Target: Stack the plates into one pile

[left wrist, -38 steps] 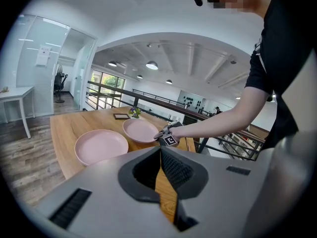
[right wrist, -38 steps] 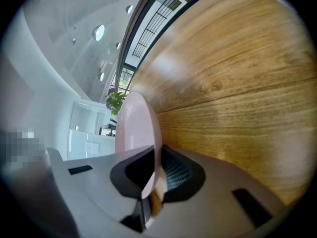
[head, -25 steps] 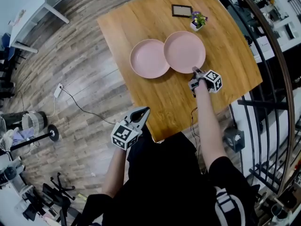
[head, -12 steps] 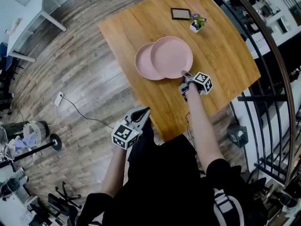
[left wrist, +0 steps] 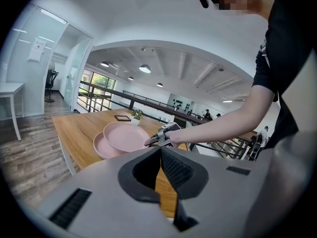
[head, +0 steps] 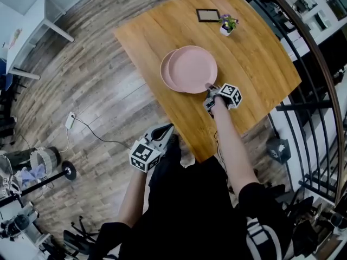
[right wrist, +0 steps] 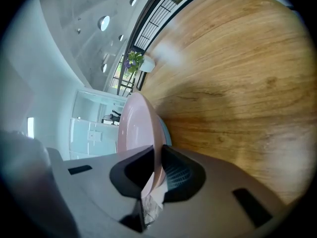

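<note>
While the right gripper (head: 208,86) pinches the upper plate's (head: 192,68) near rim, that plate covers most of the lower plate (head: 164,72) mid-table (head: 255,53). The left gripper (head: 167,129), jaws pressed together, hangs beyond the table's near edge.

An open-plan office: glass partitions (left wrist: 74,78), mezzanine railing (left wrist: 106,95), white desk (head: 33,19).
</note>
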The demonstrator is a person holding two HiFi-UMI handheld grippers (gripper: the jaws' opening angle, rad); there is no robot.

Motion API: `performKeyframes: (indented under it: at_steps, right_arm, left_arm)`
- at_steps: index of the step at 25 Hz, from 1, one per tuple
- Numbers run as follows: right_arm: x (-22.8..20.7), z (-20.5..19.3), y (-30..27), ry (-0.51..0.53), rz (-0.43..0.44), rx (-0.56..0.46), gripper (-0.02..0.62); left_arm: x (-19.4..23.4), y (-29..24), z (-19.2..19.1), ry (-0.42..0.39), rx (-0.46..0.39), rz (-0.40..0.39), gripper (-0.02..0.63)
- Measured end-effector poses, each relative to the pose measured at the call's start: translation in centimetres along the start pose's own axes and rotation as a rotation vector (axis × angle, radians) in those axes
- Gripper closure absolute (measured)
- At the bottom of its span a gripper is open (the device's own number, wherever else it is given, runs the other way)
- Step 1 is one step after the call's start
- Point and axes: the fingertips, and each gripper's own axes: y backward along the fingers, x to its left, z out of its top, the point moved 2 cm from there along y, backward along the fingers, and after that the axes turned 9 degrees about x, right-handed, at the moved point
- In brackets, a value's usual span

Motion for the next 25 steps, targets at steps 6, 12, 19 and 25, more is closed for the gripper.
performKeyframes:
  at_steps: [6,12,19,25]
  right_arm:
    - [-0.1,-1.2,-1.7,-0.012,-0.021,-0.010,0.549]
    - [-0.4,-2.3,-2.5,-0.035,-0.032,-0.025,0.541]
    - [0.1,-2.6,-3.2,-0.041,-0.047,-0.060,0.534]
    - [-0.2,-2.6,-3.5,-0.055,-0.056,-0.072,0.532]
  left_arm:
    - [1.4,1.1,-0.9,-0.004,0.016,-0.019,0.584]
    - [2.8,2.6,-1.4,-0.012,0.030,-0.027,0.584]
    - [4.0,3.8,-1.3,-0.034,0.037,-0.041,0.584]
    - [4.8,4.1,-1.5,-0.037,0.039,-0.042,0.584]
